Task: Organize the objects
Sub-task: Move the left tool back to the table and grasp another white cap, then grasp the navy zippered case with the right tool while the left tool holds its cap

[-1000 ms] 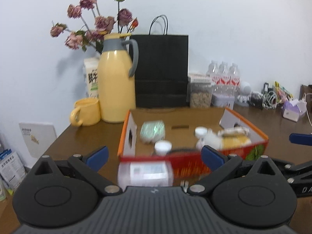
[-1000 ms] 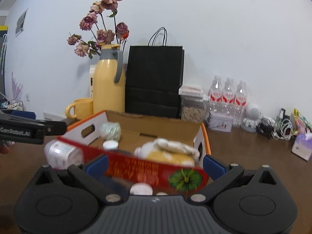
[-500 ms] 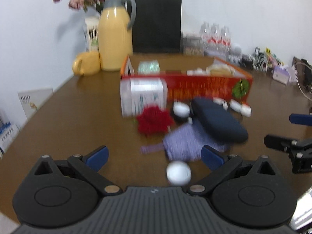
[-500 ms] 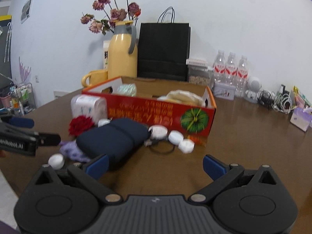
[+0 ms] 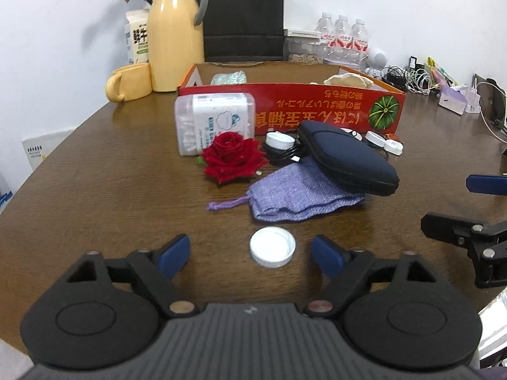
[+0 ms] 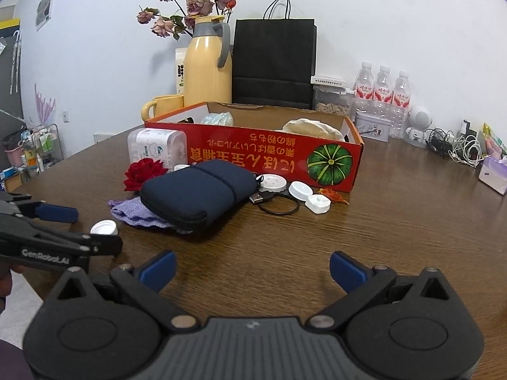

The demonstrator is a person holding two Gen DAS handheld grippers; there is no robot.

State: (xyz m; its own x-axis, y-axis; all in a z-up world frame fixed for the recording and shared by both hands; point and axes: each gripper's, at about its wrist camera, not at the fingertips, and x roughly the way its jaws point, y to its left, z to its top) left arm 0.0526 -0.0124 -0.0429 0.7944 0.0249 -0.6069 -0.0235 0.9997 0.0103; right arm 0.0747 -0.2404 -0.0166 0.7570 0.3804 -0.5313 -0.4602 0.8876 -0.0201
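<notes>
A red cardboard box point(image 5: 317, 110) point(image 6: 253, 155) stands mid-table with some items inside. In front of it lie a clear cotton-swab box point(image 5: 215, 120), a red rose point(image 5: 233, 156), a navy zip case point(image 5: 345, 158) point(image 6: 199, 190) resting on a purple drawstring pouch point(image 5: 298, 193), several white caps point(image 6: 301, 190) and a black cable point(image 6: 279, 205). My left gripper point(image 5: 250, 253) is open, low over the table, with a white cap point(image 5: 272, 251) between its fingers, untouched. My right gripper point(image 6: 252, 267) is open and empty above bare table in front of the case.
A yellow thermos point(image 5: 176, 31), yellow mug point(image 5: 130, 82), black paper bag point(image 5: 244, 12), dried flowers, water bottles point(image 6: 383, 91) and cables point(image 6: 456, 145) line the back and right of the brown table point(image 6: 396, 237). The table's left edge is near my left gripper.
Both grippers pulled back from the box and dropped lower toward the near table. The white cap now sits squarely between my left gripper's fingers.
</notes>
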